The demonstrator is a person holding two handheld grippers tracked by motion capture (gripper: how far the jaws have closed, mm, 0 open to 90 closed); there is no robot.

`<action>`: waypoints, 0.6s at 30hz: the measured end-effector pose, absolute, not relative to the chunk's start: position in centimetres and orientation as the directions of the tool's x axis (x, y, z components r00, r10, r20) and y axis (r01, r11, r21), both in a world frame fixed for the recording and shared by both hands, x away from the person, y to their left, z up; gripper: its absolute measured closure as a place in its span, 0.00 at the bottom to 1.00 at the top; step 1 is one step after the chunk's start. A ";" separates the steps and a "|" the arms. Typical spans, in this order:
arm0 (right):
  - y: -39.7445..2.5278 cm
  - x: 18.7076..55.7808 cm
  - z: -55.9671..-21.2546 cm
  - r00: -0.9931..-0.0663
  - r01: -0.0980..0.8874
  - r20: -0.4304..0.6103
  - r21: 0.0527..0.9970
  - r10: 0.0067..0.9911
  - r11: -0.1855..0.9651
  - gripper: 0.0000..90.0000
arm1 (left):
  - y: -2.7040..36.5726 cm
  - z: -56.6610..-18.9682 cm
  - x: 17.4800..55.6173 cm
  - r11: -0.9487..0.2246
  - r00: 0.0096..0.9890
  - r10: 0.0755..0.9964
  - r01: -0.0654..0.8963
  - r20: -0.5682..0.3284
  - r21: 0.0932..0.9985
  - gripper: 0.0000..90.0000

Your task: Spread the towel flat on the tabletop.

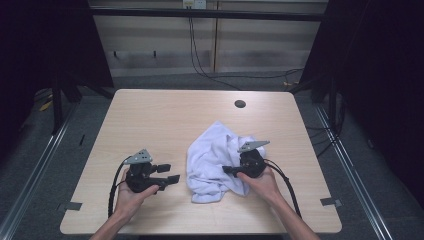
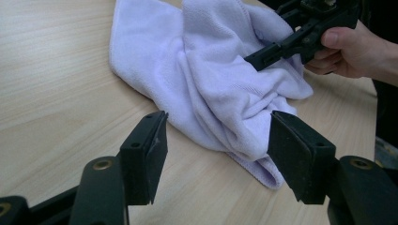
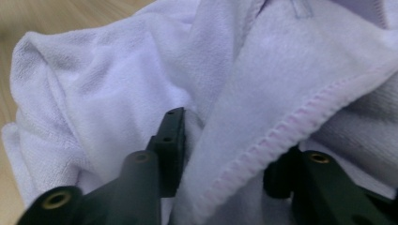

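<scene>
On the right half of the table (image 1: 150,115) sits a crumpled white towel (image 1: 212,155), bunched up and lumpy rather than flat, with its near corner hanging down toward your edge of the table. Your right gripper (image 1: 229,170) is dug right into the towel's right side. In the right gripper view the jaws are set a fair way apart with a thick fold of the cloth and its stitched hem (image 3: 281,133) running between them. The left jaw presses against the fabric, and the right one is half buried under the hem. So it's got cloth between the jaws, but I can't tell if it's actually biting down on it or just sitting around it.

Your left gripper (image 1: 170,174) is out on bare wood just left of the towel, not touching it. In the left gripper view its jaws are wide apart with nothing between them, and the towel's near corner (image 2: 263,173) lies just ahead, closer to the right jaw. That view also shows your right hand (image 2: 347,51) and its gripper poking into the towel from the far side.

There's a small dark round hole (image 1: 240,104) in the tabletop beyond the towel, well clear of everything.
</scene>
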State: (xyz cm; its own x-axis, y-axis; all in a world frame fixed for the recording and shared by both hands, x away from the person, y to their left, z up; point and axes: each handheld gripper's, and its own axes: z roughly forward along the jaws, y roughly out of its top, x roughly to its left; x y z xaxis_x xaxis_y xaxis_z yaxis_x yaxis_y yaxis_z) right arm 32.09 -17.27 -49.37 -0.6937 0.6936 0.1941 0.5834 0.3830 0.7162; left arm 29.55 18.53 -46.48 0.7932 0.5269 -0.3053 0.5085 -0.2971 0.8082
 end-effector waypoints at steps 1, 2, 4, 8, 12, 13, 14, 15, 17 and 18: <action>-17.1 32.0 -49.4 -0.700 0.577 0.192 0.720 0.687 0.386 0.71 | 18.6 -46.5 29.6 -0.290 0.793 0.524 0.510 -0.311 0.810 0.42; -17.1 32.0 -49.4 -0.700 0.577 0.192 0.720 0.687 0.386 0.71 | 18.6 -46.5 29.6 -0.290 0.793 0.524 0.510 -0.311 0.810 0.42; -16.0 31.4 -49.3 -0.731 0.547 0.173 0.726 0.660 0.416 0.77 | 18.7 -46.5 29.6 -0.285 0.787 0.536 0.509 -0.305 0.813 0.43; -14.2 30.5 -49.4 -0.775 0.521 0.191 0.733 0.602 0.438 0.80 | 18.8 -46.7 29.8 -0.274 0.782 0.538 0.516 -0.315 0.811 0.43; -12.0 29.4 -49.4 -0.836 0.483 0.223 0.734 0.501 0.478 0.80 | 18.5 -46.8 29.7 -0.291 0.792 0.531 0.505 -0.302 0.812 0.42; -11.3 29.0 -49.4 -0.855 0.469 0.237 0.733 0.461 0.494 0.79 | 18.4 -46.9 29.6 -0.298 0.795 0.529 0.502 -0.297 0.812 0.42; -11.0 28.9 -49.4 -0.859 0.469 0.248 0.734 0.449 0.491 0.77 | 18.2 -46.8 29.4 -0.309 0.797 0.542 0.483 -0.266 0.819 0.42; -10.6 28.6 -49.4 -0.859 0.471 0.257 0.736 0.443 0.487 0.71 | 18.1 -46.7 29.2 -0.310 0.800 0.547 0.468 -0.247 0.827 0.43; -10.6 28.3 -49.1 -0.858 0.469 0.252 0.738 0.447 0.485 0.55 | 18.2 -46.5 29.3 -0.294 0.802 0.534 0.473 -0.267 0.831 0.44; -10.8 28.2 -48.8 -0.857 0.472 0.253 0.737 0.450 0.485 0.48 | 18.2 -46.4 29.4 -0.285 0.797 0.540 0.476 -0.271 0.832 0.44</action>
State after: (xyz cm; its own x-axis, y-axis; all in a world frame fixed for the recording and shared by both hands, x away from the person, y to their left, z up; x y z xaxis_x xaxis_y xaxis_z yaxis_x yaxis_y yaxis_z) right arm 28.20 -10.80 -48.83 -0.8566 0.4499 0.2526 0.4718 0.4847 0.7366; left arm 29.39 18.21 -46.42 0.7966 0.5402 -0.2712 0.4764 -0.2848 0.8318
